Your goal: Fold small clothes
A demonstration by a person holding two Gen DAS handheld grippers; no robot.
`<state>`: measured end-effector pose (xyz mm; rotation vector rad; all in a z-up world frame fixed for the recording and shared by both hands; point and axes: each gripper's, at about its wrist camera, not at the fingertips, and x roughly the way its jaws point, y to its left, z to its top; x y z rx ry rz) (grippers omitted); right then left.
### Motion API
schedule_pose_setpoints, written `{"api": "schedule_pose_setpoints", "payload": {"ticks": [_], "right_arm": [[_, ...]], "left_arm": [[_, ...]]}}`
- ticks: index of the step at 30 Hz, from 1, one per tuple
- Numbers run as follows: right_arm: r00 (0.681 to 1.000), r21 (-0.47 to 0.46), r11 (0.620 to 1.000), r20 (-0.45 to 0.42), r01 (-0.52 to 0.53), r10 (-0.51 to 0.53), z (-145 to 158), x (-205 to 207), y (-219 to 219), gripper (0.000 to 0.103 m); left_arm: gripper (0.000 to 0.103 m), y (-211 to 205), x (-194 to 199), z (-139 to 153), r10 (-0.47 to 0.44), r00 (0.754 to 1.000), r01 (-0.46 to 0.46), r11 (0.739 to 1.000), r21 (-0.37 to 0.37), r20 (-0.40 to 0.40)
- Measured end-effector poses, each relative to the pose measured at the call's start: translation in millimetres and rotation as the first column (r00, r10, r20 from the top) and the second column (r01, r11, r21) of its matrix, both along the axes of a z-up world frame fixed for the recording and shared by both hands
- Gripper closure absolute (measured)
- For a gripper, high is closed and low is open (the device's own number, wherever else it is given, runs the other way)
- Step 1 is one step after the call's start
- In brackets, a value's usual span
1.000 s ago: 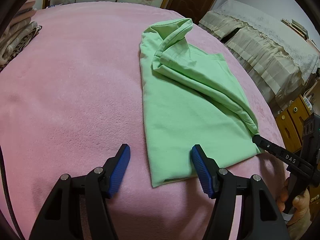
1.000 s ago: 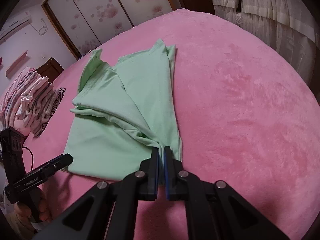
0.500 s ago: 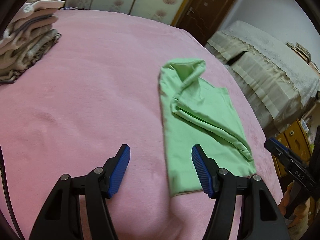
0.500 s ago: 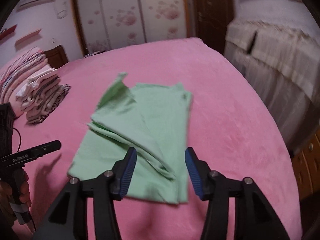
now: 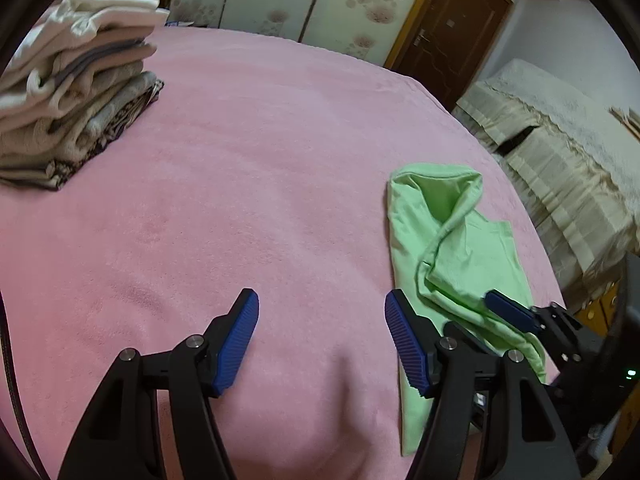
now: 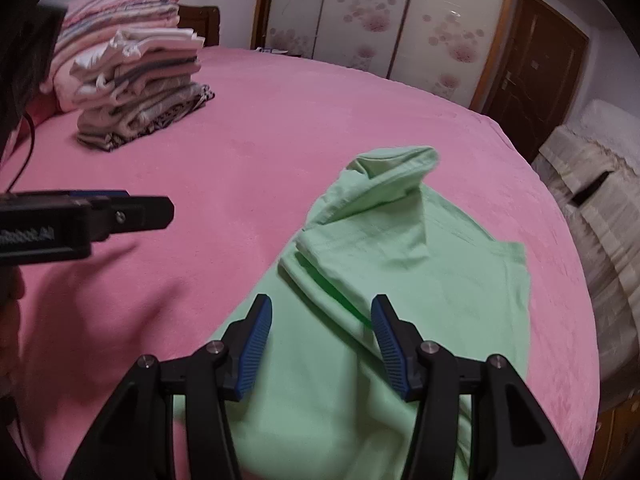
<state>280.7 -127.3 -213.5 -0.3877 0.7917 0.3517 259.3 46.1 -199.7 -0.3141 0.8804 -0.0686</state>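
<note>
A light green garment [image 6: 408, 272] lies partly folded on the pink blanket [image 6: 280, 120], one side turned over the middle and its far end bunched up. It also shows in the left wrist view [image 5: 452, 248] at the right. My right gripper [image 6: 320, 340] is open and empty, raised over the garment's near part. My left gripper [image 5: 320, 336] is open and empty over bare blanket, left of the garment. The right gripper's blue fingertip [image 5: 508, 312] shows over the garment in the left view.
A stack of folded clothes [image 6: 140, 96] stands at the far left of the bed; it also shows in the left wrist view [image 5: 72, 100]. A cream-covered bed [image 5: 560, 152] stands to the right. Wardrobe doors [image 6: 384, 20] and a brown door are behind.
The right gripper opened and let go of the green garment's folded edge, then lifted back. The left gripper drew away to the left. The garment now lies still.
</note>
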Motion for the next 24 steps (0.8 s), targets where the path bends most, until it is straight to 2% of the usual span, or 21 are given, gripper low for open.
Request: {"api": "schedule_pose_setpoints", "payload": {"ticks": [5,6,8,9,15,17,20,24], "right_arm": [[1.0,-0.062,0.998,0.015,-0.006,0.007,-10.7,21.5,14.9,0.051],[1.0,-0.073,0.997,0.012,-0.001,0.002,-12.2,24.9,15.9,0.054],[1.0,-0.051,0.999,-0.012,0.0,0.0,-12.7,32.6,14.2,0.077],[1.0,-0.031,0.999,-0.026,0.006,-0.007,-10.8,35.7,10.9,0.097],[0.994,0.06,0.994,0.053,0.094,-0.097,25.2,41.5,-22.1,0.097],[0.983,0.111,0.982,0.08,0.156,-0.165,43.1,46.7,-47.2,0.097],[0.959,0.178,0.951,0.081,0.253,-0.271,56.6,59.0,-87.9,0.097],[0.906,0.263,0.874,-0.002,0.409,-0.423,44.5,83.8,-147.8,0.096]], "left_arm": [[0.038,10.8,1.1,-15.6,0.016,0.999,-0.018,0.999,-0.051,-0.038],[0.038,11.9,0.6,-17.8,0.017,0.999,-0.019,0.998,-0.057,-0.043],[0.038,12.7,-0.7,-21.1,0.017,0.999,-0.02,0.998,-0.061,-0.048],[0.038,12.4,-1.6,-22.3,0.015,0.999,-0.018,0.998,-0.06,-0.05],[0.038,2.9,-8.0,-24.3,-0.016,0.998,0.013,0.998,-0.06,-0.055],[0.038,-0.8,-10.3,-24.3,-0.028,0.998,0.025,0.998,-0.059,-0.055],[0.038,-9.9,-11.6,-23.6,-0.048,0.997,0.045,0.997,-0.059,-0.056],[0.038,-23.2,-12.3,-23.0,-0.077,0.995,0.074,0.996,-0.051,-0.06]]}}
